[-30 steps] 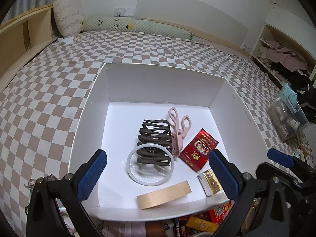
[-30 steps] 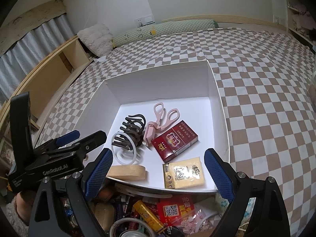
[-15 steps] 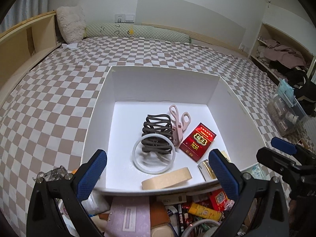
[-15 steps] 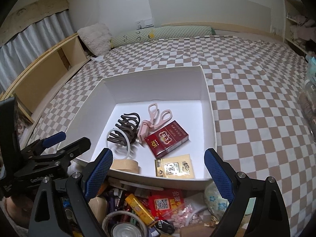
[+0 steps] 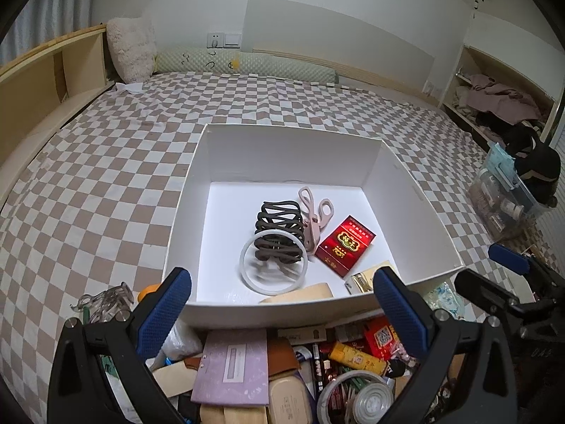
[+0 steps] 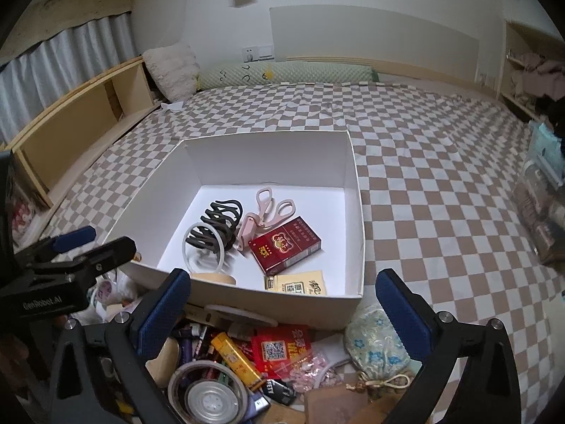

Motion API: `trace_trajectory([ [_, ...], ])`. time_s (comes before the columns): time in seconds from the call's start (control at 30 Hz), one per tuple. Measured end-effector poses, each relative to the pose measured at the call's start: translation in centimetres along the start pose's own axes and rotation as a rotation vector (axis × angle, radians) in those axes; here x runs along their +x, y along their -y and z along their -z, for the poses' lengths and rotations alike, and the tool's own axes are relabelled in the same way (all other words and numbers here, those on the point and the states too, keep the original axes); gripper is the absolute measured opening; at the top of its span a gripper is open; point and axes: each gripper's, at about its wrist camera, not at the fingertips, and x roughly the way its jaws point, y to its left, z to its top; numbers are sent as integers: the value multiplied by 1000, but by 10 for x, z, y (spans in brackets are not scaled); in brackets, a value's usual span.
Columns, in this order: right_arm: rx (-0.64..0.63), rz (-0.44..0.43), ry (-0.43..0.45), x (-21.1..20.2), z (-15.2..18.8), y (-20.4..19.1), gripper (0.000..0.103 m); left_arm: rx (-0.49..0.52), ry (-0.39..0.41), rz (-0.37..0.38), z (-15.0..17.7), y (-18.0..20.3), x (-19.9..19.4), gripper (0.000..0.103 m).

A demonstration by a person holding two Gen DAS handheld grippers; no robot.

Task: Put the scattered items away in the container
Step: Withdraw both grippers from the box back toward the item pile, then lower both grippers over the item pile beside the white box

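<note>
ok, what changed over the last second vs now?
Both tongs, left and right, pulled back from the white box, so the clutter pile in front of it came into view. The right tongs' jaws have just opened wider, nothing between them. Nothing grabbed or dropped. The hair clip, scissors and red pack stayed in place in the box.

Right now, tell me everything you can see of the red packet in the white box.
The red packet is a flat rectangular box that looks like glossy card, with a gold emblem and gold lettering on its face. It looks closed and lies flat, askew, on the floor of the white box, toward the near right. The pink scissors meet its far left edge. A yellow sachet lies just nearer.
</note>
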Motion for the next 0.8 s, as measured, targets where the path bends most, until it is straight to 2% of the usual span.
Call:
trace_trajectory([
  [0.8,-6,6,61,-49,17,-9,103,21,66,-9,20,-1,-61,103],
])
